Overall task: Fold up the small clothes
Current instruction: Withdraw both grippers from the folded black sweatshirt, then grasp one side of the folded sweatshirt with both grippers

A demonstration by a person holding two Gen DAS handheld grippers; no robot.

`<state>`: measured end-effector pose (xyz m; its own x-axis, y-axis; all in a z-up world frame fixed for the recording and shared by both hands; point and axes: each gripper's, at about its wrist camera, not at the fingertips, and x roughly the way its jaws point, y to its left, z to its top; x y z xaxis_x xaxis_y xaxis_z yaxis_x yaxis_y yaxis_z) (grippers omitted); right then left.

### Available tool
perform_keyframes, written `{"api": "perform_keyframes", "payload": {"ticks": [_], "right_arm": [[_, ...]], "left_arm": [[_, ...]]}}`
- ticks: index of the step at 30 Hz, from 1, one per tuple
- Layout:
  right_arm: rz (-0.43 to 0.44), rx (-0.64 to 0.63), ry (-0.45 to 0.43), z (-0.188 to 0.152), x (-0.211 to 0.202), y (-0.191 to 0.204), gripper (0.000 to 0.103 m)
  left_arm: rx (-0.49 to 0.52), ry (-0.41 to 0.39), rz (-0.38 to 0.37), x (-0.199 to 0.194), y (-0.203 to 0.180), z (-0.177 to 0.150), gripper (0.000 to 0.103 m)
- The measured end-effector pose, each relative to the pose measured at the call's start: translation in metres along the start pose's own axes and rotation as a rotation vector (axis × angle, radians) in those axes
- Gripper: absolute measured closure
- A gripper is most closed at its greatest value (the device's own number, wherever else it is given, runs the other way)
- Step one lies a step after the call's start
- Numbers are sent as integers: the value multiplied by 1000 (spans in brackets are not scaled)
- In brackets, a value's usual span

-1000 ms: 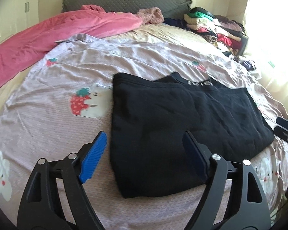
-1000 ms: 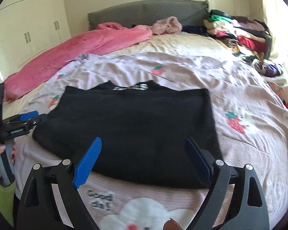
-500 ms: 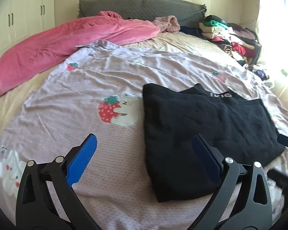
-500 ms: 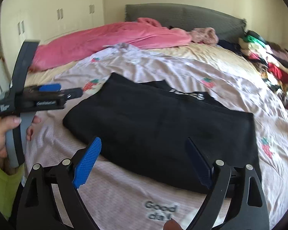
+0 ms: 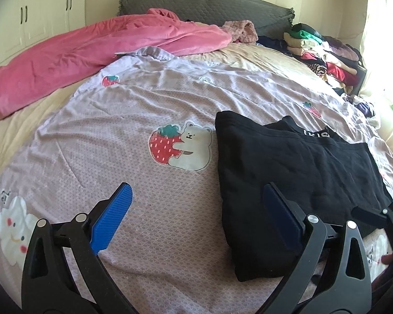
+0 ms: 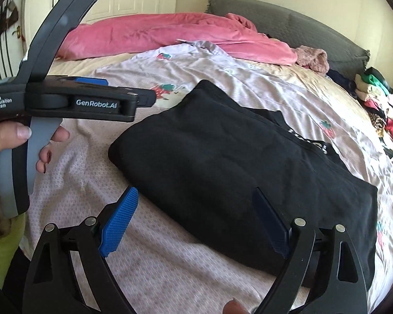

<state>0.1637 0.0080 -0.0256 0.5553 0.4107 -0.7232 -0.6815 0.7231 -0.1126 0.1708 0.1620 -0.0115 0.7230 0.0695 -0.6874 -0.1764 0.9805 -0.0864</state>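
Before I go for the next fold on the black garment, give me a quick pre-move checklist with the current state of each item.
1. Left hand-held gripper open, nothing between the pads: ok.
2. Right hand-held gripper open and empty: ok.
3. Black garment lying flat on the lilac sheet, already folded over: ok.
4. Nothing lying on top of the garment: ok.
5. Pink blanket and clothes pile apart from the garment: ok.
6. Garment layers lined up along the hidden far edge: cannot tell.
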Motion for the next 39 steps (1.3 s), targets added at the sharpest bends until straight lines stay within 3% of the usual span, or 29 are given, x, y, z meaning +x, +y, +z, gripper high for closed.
{"api": "perform_keyframes", "payload": {"ticks": [13, 21, 24, 26, 30, 32, 35, 39], "right_arm": [[-72, -146, 52, 5, 43, 25, 13], [-139, -173, 29, 11, 64, 21, 14], [-140, -162, 9, 11, 63, 15, 26], [-122, -130, -17, 12, 57, 7, 41], [-57, -79, -38, 12, 48, -13, 61], [-29, -45, -52, 11, 44, -21, 72], [2, -16, -86, 8, 37, -27, 77], [7, -22, -119, 4, 28, -27, 80]], "left_arm": [[-43, 14, 38, 14, 17, 3, 10], [-34, 18, 49, 19, 16, 5, 10], [-35, 27, 49, 22, 15, 6, 10], [-41, 32, 35, 24, 14, 8, 10], [-83, 59, -60, 28, 13, 14, 10], [-135, 84, -145, 32, 13, 17, 10], [-219, 128, -286, 39, 10, 23, 10], [-285, 192, -421, 55, 1, 31, 10]]}}
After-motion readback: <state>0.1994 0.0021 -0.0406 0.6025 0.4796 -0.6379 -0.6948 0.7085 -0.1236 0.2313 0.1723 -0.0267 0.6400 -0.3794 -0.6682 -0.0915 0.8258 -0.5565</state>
